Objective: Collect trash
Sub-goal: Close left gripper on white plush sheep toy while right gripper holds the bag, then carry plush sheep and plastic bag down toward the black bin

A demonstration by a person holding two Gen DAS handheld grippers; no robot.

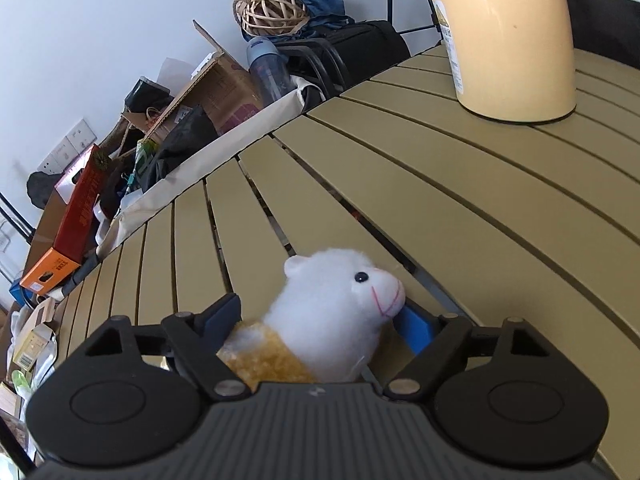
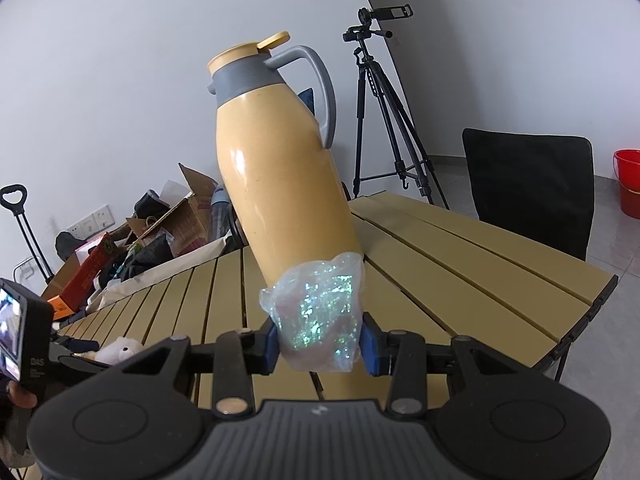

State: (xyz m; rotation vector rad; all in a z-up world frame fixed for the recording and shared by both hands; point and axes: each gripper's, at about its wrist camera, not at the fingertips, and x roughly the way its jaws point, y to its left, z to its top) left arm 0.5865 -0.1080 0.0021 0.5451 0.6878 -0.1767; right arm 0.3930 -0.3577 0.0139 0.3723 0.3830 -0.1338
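While the crumpled wrap [image 2: 318, 312] sits pinched between the pads of the right gripper [image 2: 320, 344], held above the table [image 2: 460, 264] in front of the flask [image 2: 280, 168], 1 piece of trash looks collected but not yet binned. No bin shows in either view. The left gripper [image 1: 320, 320] straddles a plush toy [image 1: 332, 312] lying on the slats; whether its pads press the toy cannot be told. Judging by the clutter [image 1: 132, 152] past the far edge, more sorting may remain, and the wrap has yet to be dropped somewhere.
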